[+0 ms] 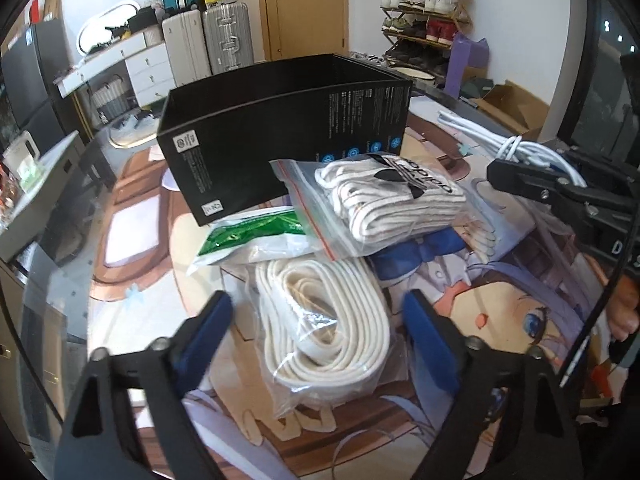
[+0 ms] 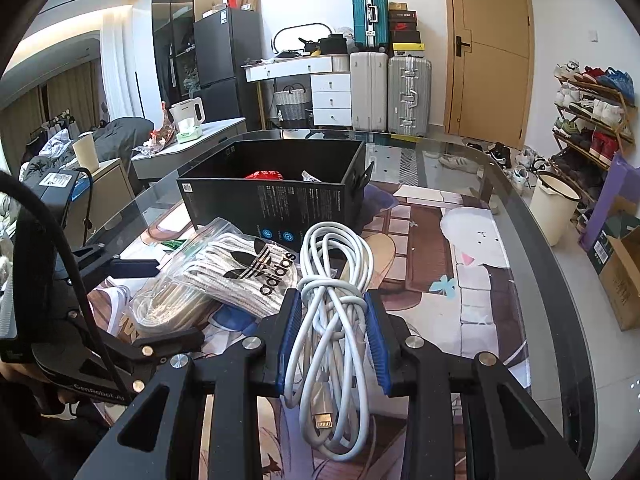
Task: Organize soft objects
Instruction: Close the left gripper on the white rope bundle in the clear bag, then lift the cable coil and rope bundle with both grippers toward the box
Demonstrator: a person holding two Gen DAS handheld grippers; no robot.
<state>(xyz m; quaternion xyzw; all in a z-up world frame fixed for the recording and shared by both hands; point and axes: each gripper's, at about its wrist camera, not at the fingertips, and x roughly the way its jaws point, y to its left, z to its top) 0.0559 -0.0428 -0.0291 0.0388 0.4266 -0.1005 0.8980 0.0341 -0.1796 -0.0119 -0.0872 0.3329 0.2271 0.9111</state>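
My right gripper (image 2: 334,306) is shut on a coiled white charging cable (image 2: 334,280) and holds it above the table; the left wrist view shows it too (image 1: 516,148). My left gripper (image 1: 316,308) is open, its jaws on either side of a bagged white cord (image 1: 324,320) lying on the mat. Behind that lie bagged white Adidas socks (image 1: 396,200), also in the right wrist view (image 2: 248,272), and a green-and-white packet (image 1: 256,236). An open black box (image 1: 280,128) stands behind them; the right wrist view (image 2: 276,196) shows red and white items inside.
An anime-print mat (image 2: 460,264) covers the glass table (image 2: 532,216). Past the table edge are suitcases (image 2: 388,88), a white drawer desk (image 2: 316,80), a shoe rack (image 2: 592,120), a white bin (image 2: 554,208) and cardboard boxes (image 2: 624,276).
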